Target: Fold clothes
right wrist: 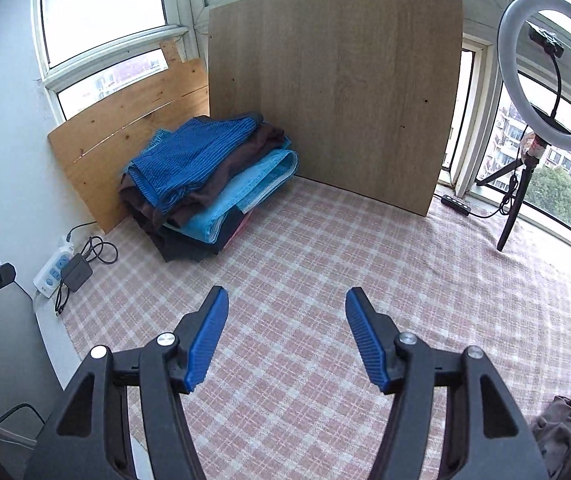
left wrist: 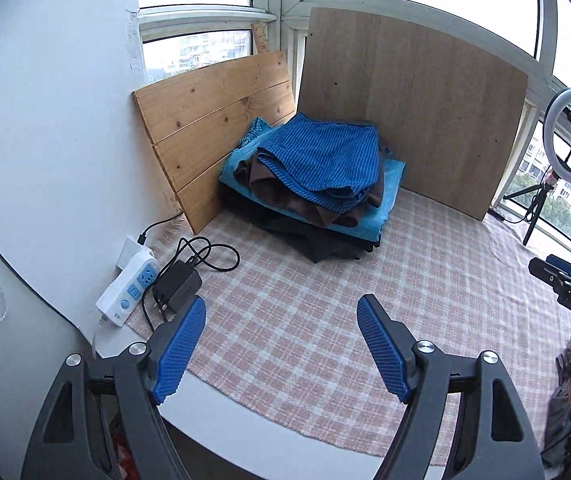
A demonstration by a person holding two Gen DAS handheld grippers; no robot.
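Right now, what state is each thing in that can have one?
Left hand-held gripper: open, empty.
Right hand-held gripper: open, empty.
Clothes stack: folded, piled against the wooden boards.
Grey garment: crumpled, unfolded, at the cloth's near right edge.
Power strip: cable plugged into the wall socket.
Ring light: upright on its tripod, unlit.

One pile of folded clothes sits on one checked cloth; the pile shows one blue striped piece on top, one brown, one light blue, and dark pieces beneath that cannot be counted. Two wooden boards lean behind it. There is one white power strip, one black adapter, and one ring light on one tripod. Two tongs appear, left tongs and right tongs, each with two blue pads.
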